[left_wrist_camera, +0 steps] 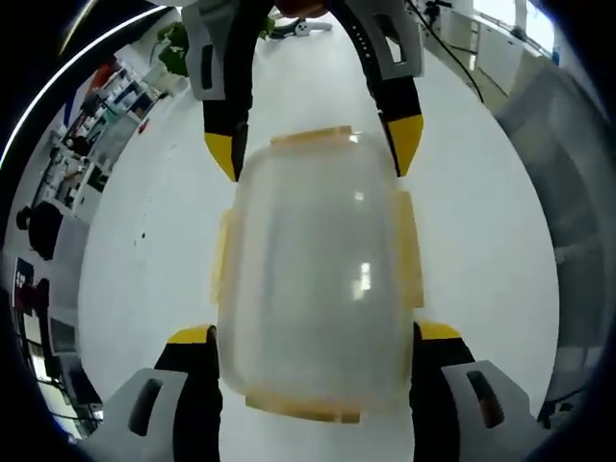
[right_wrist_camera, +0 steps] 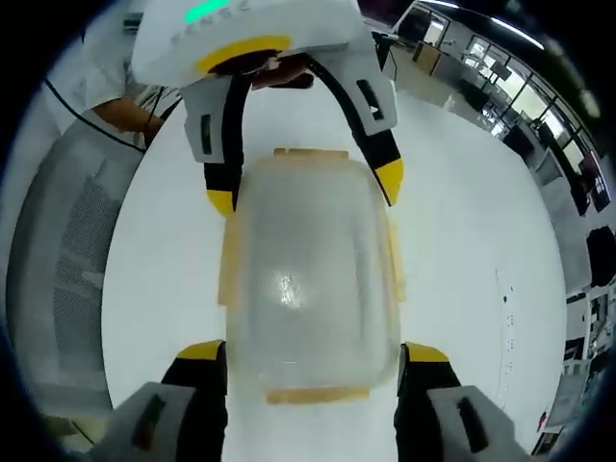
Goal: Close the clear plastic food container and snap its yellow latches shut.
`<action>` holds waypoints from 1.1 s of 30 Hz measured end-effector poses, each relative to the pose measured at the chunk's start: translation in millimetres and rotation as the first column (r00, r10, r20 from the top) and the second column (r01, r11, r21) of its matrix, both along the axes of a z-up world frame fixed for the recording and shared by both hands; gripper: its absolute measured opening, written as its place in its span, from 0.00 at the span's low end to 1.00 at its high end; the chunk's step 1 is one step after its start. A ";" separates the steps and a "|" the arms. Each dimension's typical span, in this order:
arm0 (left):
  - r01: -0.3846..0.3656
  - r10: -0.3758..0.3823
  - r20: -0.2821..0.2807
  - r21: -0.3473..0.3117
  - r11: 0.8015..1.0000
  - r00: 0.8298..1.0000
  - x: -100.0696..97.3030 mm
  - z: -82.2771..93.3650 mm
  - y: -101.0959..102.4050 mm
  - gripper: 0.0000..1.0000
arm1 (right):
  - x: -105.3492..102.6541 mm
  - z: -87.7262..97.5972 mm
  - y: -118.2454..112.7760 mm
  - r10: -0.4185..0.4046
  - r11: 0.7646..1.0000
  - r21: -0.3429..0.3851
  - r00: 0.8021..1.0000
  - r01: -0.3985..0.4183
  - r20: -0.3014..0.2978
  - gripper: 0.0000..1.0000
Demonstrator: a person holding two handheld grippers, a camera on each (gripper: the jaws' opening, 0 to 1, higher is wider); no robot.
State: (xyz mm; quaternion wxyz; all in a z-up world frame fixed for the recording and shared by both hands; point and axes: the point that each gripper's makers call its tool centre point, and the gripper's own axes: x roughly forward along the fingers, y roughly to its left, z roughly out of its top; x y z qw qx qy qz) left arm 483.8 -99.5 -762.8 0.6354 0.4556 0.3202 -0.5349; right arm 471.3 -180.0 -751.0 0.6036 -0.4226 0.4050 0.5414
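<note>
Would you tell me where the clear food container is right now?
The clear food container lies on the white table, centred in both views, between the left gripper at one end and the right gripper at the other.

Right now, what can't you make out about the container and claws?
- Clear plastic food container with yellow latches: snapped or loose, unclear; fisheye blur, both views.
- Left claw, right claw: touching the walls or not, hidden by the lid's bulge.
- Contents: blurred by cloudy plastic.
</note>
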 end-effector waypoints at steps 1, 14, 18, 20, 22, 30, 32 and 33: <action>0.000 0.000 0.000 0.000 1.000 1.000 1.0 -0.4 0.2 0.79 | 1.1 0.0 0.1 0.001 1.000 -0.001 1.000 -0.001 0.000 0.71; -0.009 0.009 0.000 -0.004 1.000 1.000 13.0 0.3 1.2 0.79 | 14.0 0.0 0.8 0.008 1.000 0.003 1.000 -0.008 0.001 0.71; -0.012 0.012 -0.001 -0.003 1.000 1.000 14.2 0.2 0.7 0.79 | 15.4 0.2 0.2 0.013 1.000 0.006 1.000 -0.013 0.000 0.71; -0.014 0.014 -0.001 -0.002 1.000 1.000 14.8 0.3 0.7 0.79 | 16.2 0.1 0.3 0.012 1.000 0.009 1.000 -0.012 0.001 0.71; -0.014 0.014 0.000 -0.001 1.000 1.000 14.7 0.2 0.8 0.79 | 16.4 -0.2 0.3 0.012 1.000 0.009 1.000 -0.012 0.004 0.71; -0.041 0.040 -0.019 -0.019 0.999 0.999 13.4 6.1 0.8 0.78 | 15.3 2.3 -1.5 -0.002 1.000 0.012 1.000 0.002 0.005 0.71; -0.051 0.050 -0.023 -0.030 0.998 0.998 11.8 9.2 1.3 0.78 | 15.0 5.8 -2.7 -0.002 1.000 0.009 1.000 0.002 0.016 0.72; -0.052 0.052 -0.020 -0.030 0.998 0.998 11.3 10.2 2.0 0.79 | 15.1 8.9 -2.7 -0.003 1.000 0.014 1.000 0.003 0.023 0.72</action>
